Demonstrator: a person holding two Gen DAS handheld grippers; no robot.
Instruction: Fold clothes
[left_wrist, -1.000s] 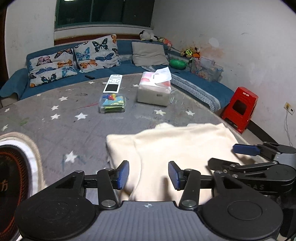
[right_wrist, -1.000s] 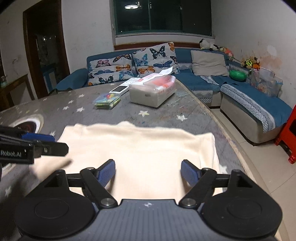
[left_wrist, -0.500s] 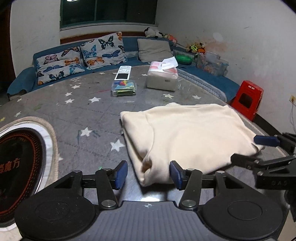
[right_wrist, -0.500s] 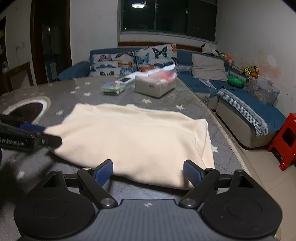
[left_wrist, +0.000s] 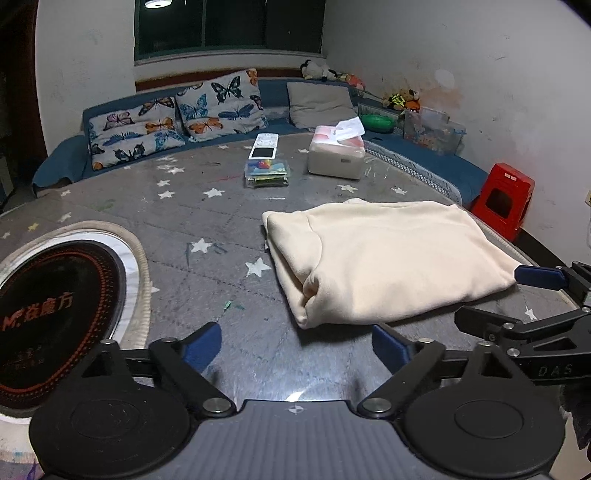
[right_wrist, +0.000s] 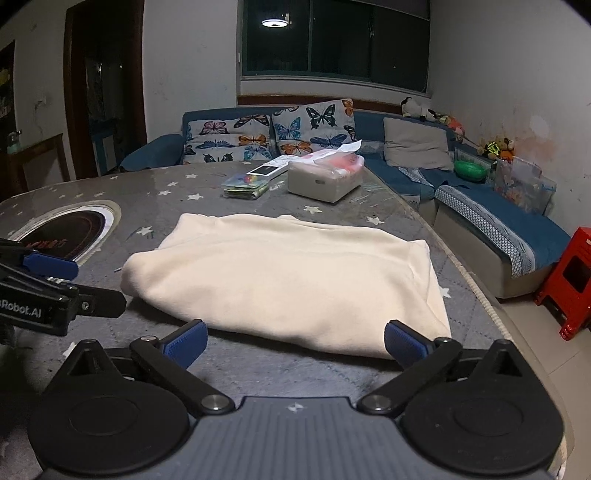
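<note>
A cream garment (left_wrist: 384, 262) lies folded into a thick rectangle on the grey star-patterned table (left_wrist: 207, 221); it also shows in the right wrist view (right_wrist: 295, 277). My left gripper (left_wrist: 297, 349) is open and empty, just short of the garment's near left corner. My right gripper (right_wrist: 295, 341) is open and empty, just short of its near edge. Each gripper shows in the other's view, the right one (left_wrist: 517, 295) at the garment's right corner and the left one (right_wrist: 70, 284) at its left corner.
A tissue box (left_wrist: 336, 157), a clear box of small items (left_wrist: 266, 172) and a remote (left_wrist: 263, 146) sit at the table's far side. A round black hob (left_wrist: 48, 314) is set in the table at left. A red stool (left_wrist: 504, 199) stands right of the table edge.
Both grippers have pulled back from the garment toward the near table edge. The left jaws have opened wider. The garment lies still, released.
</note>
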